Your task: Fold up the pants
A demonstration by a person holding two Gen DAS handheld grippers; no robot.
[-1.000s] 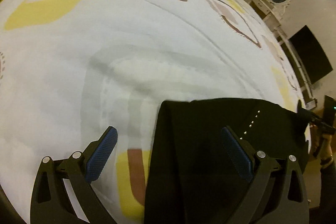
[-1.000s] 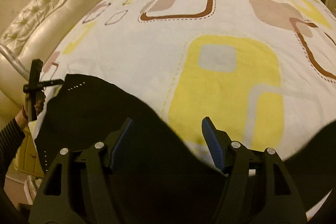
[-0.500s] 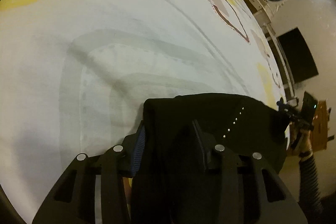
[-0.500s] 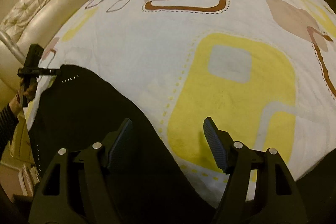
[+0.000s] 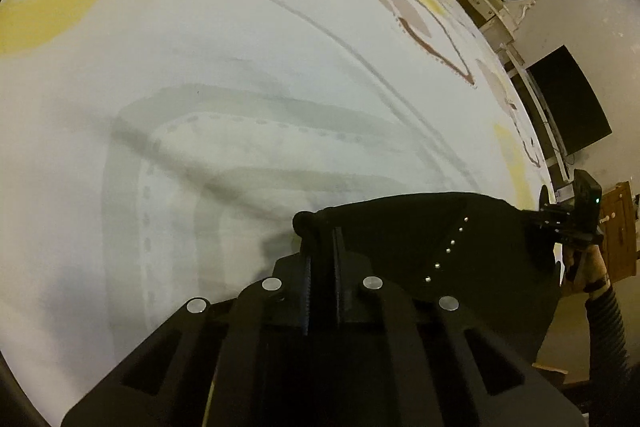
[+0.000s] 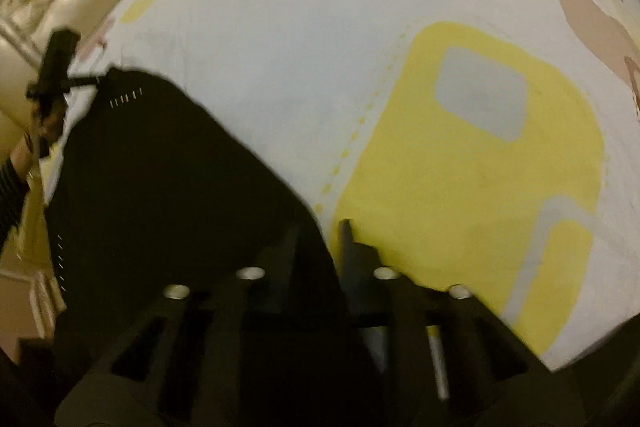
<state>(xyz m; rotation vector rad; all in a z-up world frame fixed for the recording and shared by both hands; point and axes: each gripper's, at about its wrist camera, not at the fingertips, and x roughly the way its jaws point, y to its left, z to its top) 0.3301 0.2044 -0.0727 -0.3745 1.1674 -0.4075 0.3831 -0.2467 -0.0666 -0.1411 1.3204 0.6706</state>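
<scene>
Since a second ago, both tongs, left [image 5: 321, 259] and right [image 6: 320, 247], now pinch the black fabric pants [image 5: 440, 247] on the patterned bedspread [image 5: 240, 67]; lifting seems next.

The left gripper [image 5: 322, 251] is matte black plastic, with two flat arms cut through by long slots and four round silver screw heads across its knuckles. Its fingers [image 5: 307, 267] carry ribbed pads. The right gripper [image 6: 320, 239] has the same black slotted build and silver screws. The person's forearm [image 5: 606, 311] wears a dark ribbed sleeve, with bare skin at the wrist.
</scene>
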